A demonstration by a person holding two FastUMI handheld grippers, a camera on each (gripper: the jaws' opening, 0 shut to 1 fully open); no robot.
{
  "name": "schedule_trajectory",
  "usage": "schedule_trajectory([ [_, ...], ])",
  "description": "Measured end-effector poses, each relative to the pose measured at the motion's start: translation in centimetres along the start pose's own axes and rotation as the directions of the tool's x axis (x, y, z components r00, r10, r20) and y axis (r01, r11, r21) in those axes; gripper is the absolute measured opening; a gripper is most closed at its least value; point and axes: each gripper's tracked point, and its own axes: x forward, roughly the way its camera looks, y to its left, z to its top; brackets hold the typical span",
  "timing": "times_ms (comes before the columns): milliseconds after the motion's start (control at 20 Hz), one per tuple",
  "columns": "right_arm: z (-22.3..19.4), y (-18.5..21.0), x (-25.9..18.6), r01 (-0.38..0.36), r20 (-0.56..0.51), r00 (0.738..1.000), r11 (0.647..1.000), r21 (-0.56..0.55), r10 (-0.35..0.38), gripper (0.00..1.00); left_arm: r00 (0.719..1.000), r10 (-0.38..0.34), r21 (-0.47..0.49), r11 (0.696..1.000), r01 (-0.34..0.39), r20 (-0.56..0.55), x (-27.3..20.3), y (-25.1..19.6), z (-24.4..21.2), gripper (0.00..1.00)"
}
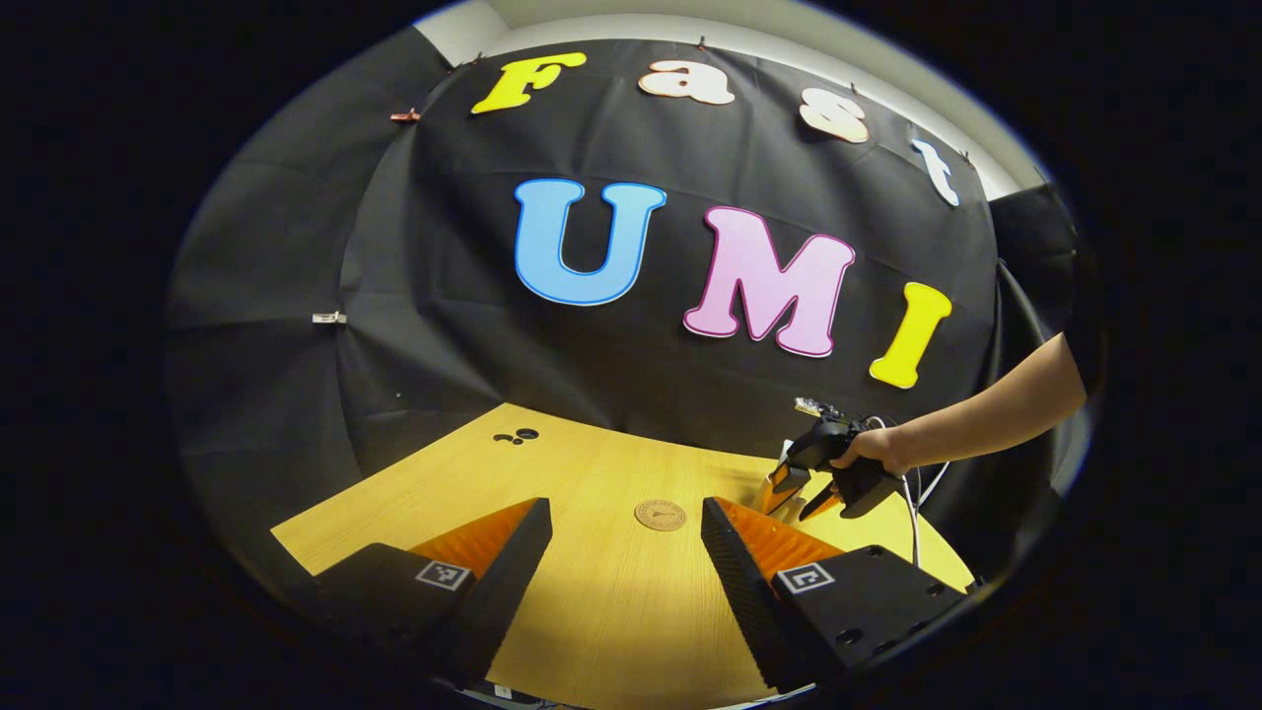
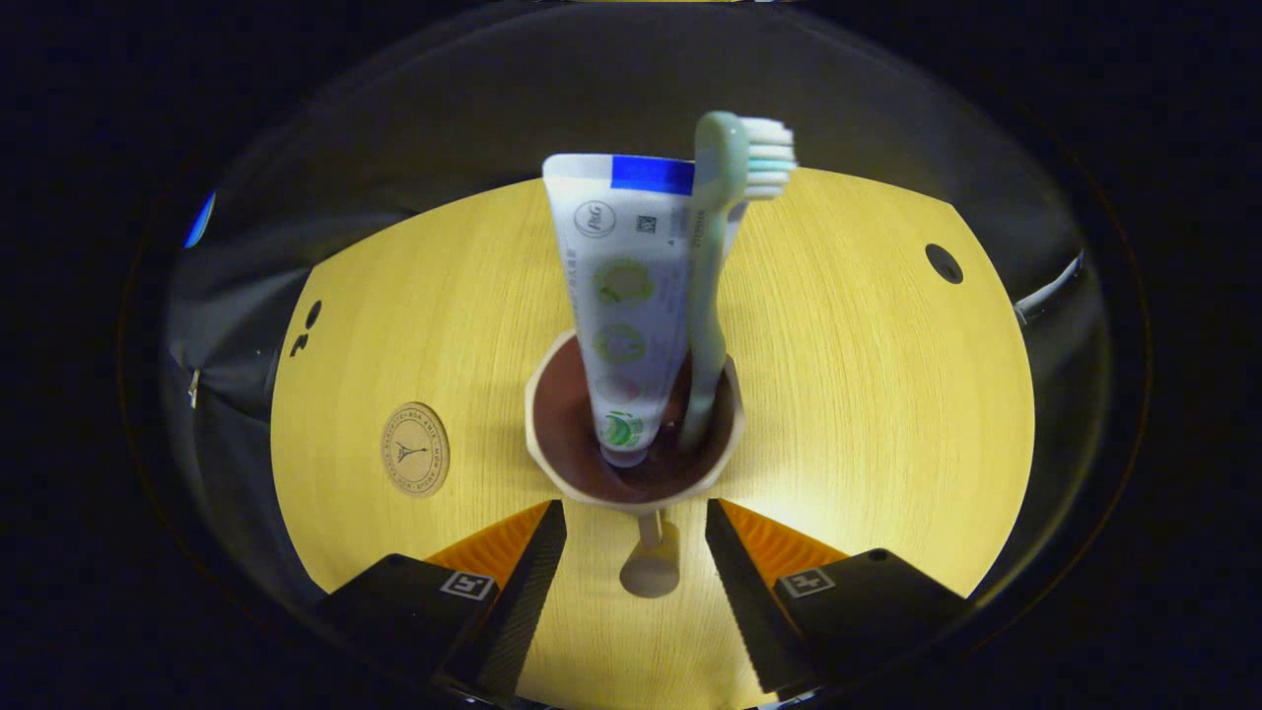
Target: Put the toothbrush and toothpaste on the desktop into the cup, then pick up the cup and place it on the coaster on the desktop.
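In the right gripper view my right claw [image 2: 627,552] sits at the bottom of the frame, its two fingers spread wide with nothing between them but bare wood and the cup's handle [image 2: 651,562], which pokes down into the gap without touching either finger. The cup [image 2: 631,434] stands just above the fingertips, at the centre of the frame, its rim tilted open toward my camera. Inside it the toothpaste [image 2: 621,296] stands upright, cap end down in the cup and its flat crimped end at the top of the frame, long axis running bottom to top. The toothbrush [image 2: 705,296] leans against the tube's right edge, handle down in the cup, bristled head at the top and the bristles facing right. The coaster [image 2: 415,449] lies flat on the desktop [image 2: 868,394] at the left of the frame, well apart from the cup.

In the left gripper view my left claw [image 1: 626,537] is also wide open and holds nothing. The coaster [image 1: 660,515] lies between its fingertips, a little beyond them. At the right of that frame my hand [image 1: 873,449] grips the right claw [image 1: 801,493] over the table's far edge.
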Motion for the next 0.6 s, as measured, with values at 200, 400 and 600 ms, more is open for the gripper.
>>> schedule_trajectory([
  [200,-0.2,-1.3,1.0,0.069,-0.018,0.997,0.987,-0.147,-0.073,0.77,0.999,0.039,0.002,0.999,-0.039,-0.007,-0.7,1.6,-0.3,0.96],
  [400,0.1,-1.4,1.7,0.077,-0.022,0.996,0.988,-0.134,-0.081,0.48,0.999,0.051,-0.002,0.999,-0.051,-0.018,-0.8,2.2,-0.4,0.97],
  [600,-0.2,-1.7,1.8,0.065,-0.047,0.996,0.989,-0.13,-0.072,0.48,0.999,0.045,0.016,0.999,-0.045,-0.026,-0.7,1.8,-0.5,0.97],
])
